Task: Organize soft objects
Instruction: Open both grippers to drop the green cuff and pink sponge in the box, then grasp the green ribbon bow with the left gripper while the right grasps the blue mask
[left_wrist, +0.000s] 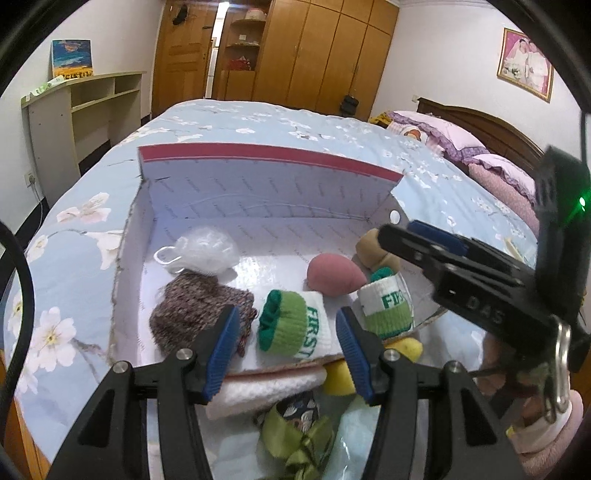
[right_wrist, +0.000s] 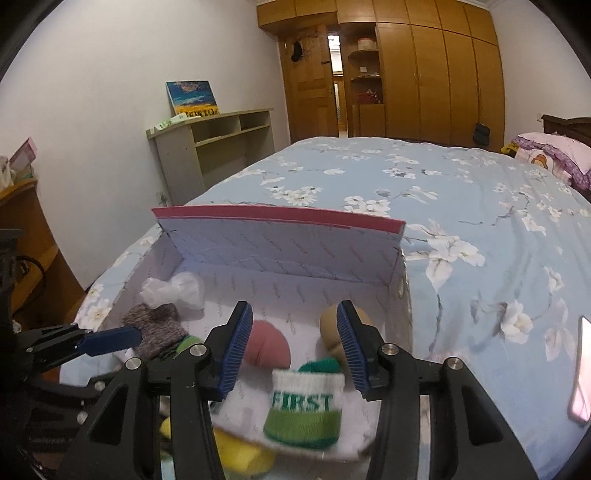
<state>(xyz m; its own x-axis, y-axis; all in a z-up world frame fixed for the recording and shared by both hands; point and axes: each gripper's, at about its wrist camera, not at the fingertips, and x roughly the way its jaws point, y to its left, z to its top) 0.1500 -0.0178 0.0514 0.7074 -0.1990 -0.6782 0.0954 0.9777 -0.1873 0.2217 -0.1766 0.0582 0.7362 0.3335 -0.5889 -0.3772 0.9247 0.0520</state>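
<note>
The left tongs (left_wrist: 288, 343) stand open over the near edge of the box (left_wrist: 266, 177), nothing pressed between the blue pads; a rolled sock (left_wrist: 291, 325) marked FIRST lies in the gap below them, on the box floor. The right tongs (right_wrist: 293, 347) are open too, empty, with a 2nd rolled sock (right_wrist: 304, 410) of the same green and white just under and in front of them, near the box's front rim. In the left view the right tongs reach in from the right, above that 2nd sock. Further into the box sit a pink sponge (left_wrist: 334, 275), egg-shaped, and a tan lump (left_wrist: 373, 247) against the right wall. On the left side lie a brown knit piece (left_wrist: 195, 310) and behind it a white mesh puff (left_wrist: 207, 251) with a loop. Outside the box, near the front edge, are a white folded cloth (left_wrist: 266, 387), a yellow sponge (left_wrist: 340, 380) and a green ribbon (left_wrist: 299, 439) on a dark patterned thing. The box rests on a bed (right_wrist: 461, 206) with a blue flowered cover. Pink pillows (left_wrist: 454, 140) lie at its head, a shelf (right_wrist: 218, 144) stands by the wall, and a wooden wardrobe (right_wrist: 436, 74) fills the far end.
</note>
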